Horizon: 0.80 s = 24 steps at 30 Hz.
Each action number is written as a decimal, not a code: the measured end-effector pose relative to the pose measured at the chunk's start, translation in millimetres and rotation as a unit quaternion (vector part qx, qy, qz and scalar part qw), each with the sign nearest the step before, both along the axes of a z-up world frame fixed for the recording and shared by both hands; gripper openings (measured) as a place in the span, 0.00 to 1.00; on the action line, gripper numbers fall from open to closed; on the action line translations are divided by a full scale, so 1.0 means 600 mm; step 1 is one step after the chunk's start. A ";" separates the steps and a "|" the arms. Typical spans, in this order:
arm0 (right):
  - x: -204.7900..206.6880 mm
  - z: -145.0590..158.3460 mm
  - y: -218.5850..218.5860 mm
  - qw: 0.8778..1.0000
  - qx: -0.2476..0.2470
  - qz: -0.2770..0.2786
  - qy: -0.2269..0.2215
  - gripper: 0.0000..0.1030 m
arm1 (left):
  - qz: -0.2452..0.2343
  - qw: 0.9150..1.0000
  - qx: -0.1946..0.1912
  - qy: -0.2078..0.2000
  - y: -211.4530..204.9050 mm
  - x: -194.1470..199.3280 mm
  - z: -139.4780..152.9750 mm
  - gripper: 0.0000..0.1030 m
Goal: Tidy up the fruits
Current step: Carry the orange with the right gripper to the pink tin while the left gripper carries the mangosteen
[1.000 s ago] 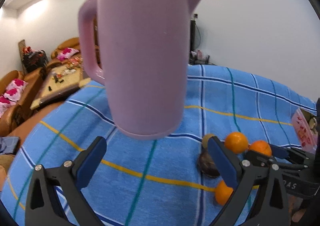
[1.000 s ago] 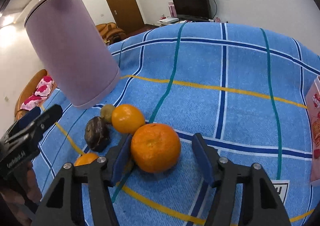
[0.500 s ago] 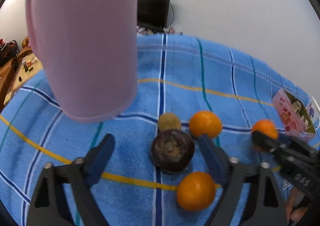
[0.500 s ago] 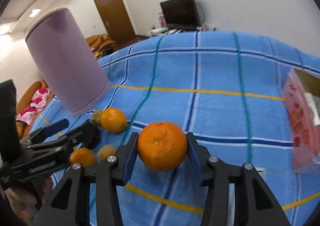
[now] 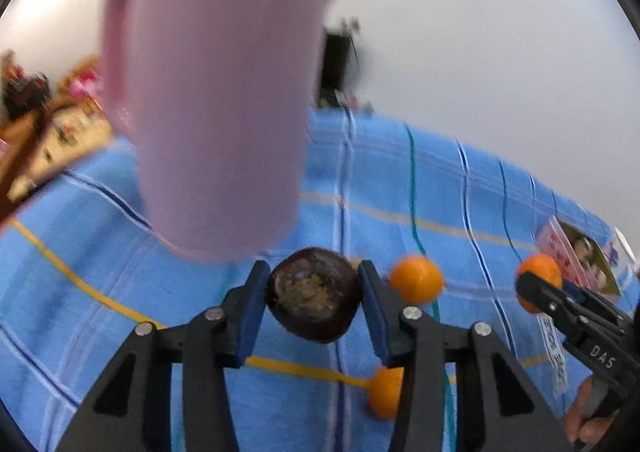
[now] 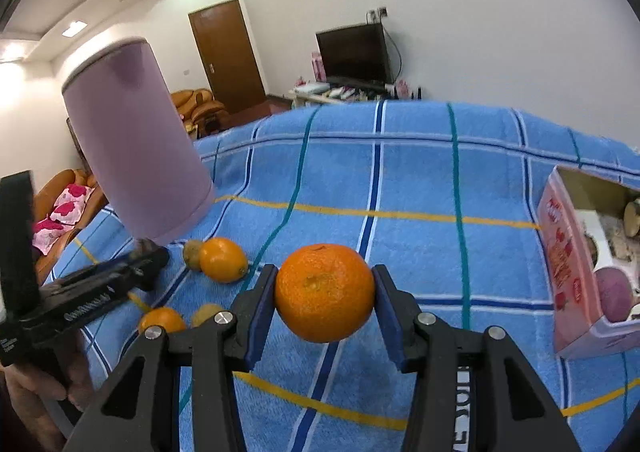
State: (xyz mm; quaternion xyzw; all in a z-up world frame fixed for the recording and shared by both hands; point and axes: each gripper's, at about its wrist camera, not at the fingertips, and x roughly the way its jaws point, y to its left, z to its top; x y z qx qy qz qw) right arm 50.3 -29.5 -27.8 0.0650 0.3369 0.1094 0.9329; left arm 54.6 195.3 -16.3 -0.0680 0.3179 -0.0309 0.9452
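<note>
**Both claws around fruit on the blue plaid cloth**

The left gripper [image 5: 313, 302] has a dark purple-brown round fruit [image 5: 314, 298] between its blue pads. Its jaws are closing, and both pads already lie against the fruit's flanks. The skin is glossy and nearly black, with a rough, tan, scuffed patch in the middle of the face turned to the camera; it looks like a mangosteen or passion fruit, though which one cannot be told. This view is smeared by motion.

The right gripper [image 6: 324, 298] is clenched on a large mandarin orange [image 6: 325, 292]. It is bright orange with a dimpled peel, has a small pale navel mark near its centre, and is slightly flattened. The pads press its left and right sides, and it sits clear of the blue checked tablecloth [image 6: 416, 187].

Loose fruit lies on the cloth. In the right wrist view, at about 9 o'clock from the held mandarin, a smaller orange [image 6: 223, 260] touches a dull green-brown kiwi [image 6: 192, 253]. At about 8 o'clock, another small orange [image 6: 162, 320] lies just beside a second kiwi-like fruit [image 6: 206, 314], both partly hidden by the gripper's frame.

A tall lilac kettle [image 6: 136, 139] stands on the cloth at about 10 o'clock, behind the loose fruit. At 3 o'clock, an open pink carton [image 6: 568, 272] lies on its side near the cloth's edge, with a round mauve object [image 6: 614, 294] inside.
</note>
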 end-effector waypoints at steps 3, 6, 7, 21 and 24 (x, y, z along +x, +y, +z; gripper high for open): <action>-0.010 0.014 -0.004 1.000 0.001 -0.002 -0.028 0.48 | 0.033 0.998 0.009 -0.051 0.009 -0.010 0.018 0.46; -0.020 0.025 -0.003 0.999 -0.014 -0.002 -0.051 0.48 | 0.049 0.996 0.001 -0.076 0.013 -0.021 0.026 0.46; -0.023 0.027 -0.002 0.998 -0.018 -0.002 -0.057 0.48 | 0.053 0.995 0.001 -0.079 0.010 -0.023 0.025 0.46; -0.057 0.041 -0.036 0.995 -0.035 -0.002 -0.091 0.48 | 0.061 0.993 0.049 -0.093 -0.040 -0.050 0.028 0.46; -0.064 0.043 -0.050 0.995 -0.039 -0.006 -0.094 0.48 | 0.054 0.993 0.063 -0.088 -0.064 -0.055 0.028 0.46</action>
